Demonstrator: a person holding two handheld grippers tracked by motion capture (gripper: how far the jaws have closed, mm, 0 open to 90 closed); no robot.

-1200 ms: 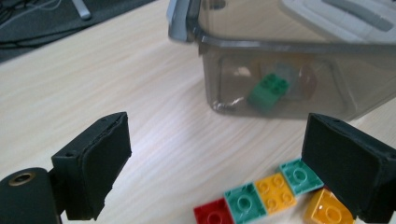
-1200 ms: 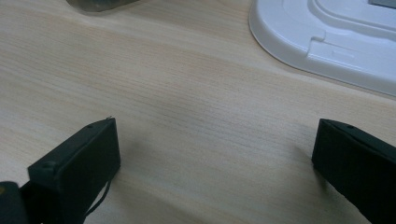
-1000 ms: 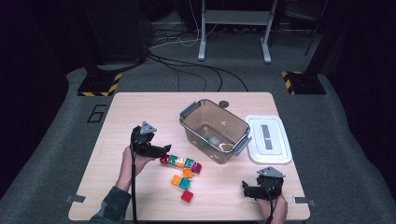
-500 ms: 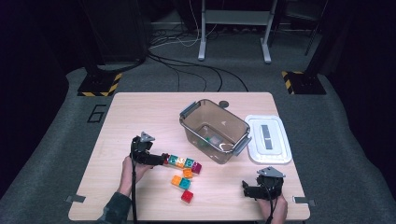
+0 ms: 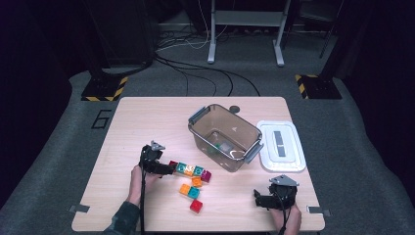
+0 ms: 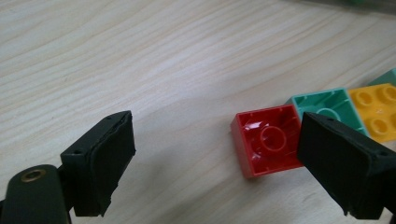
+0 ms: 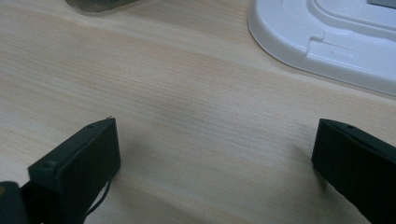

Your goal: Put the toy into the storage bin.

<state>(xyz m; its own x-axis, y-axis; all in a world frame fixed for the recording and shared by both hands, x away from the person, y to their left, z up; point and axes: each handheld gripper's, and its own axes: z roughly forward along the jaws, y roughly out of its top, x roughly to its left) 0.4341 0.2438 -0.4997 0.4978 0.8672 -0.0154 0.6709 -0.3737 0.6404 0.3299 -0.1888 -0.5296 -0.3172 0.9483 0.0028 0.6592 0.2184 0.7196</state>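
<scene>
Red plastic, glossy and hollow side up, marked the square building brick (image 6: 267,145) that the left tool (image 6: 215,163) had come for. Taking that red brick as the landmark: the left tool (image 5: 157,166) sat low at its left end, on the pale wooden counter (image 5: 147,122). Its black padded jaws stood apart, having just been closing a little, with nothing pressed between them. Seen from the left gripper view, the brick lay off-centre in the gap, hard against the right-hand pad, while bare counter stretched toward the other. So the coming grip would, by my judgement, call for a small sideways shift to centre the brick before the squeeze.

Beyond the red brick ran a row of further bricks, a teal one (image 6: 327,108) touching it and a yellow one (image 6: 378,109) after that; the row's long axis led away from the tool toward a clear brown plastic bin (image 5: 224,137). A white lid (image 5: 281,147) lay flat just past the bin.

Farthest from the red brick, near the counter's front edge, the right tool (image 5: 274,198) rested with its jaws wide apart and nothing between them. The left hand (image 5: 138,176) was plainly the nearer one.
</scene>
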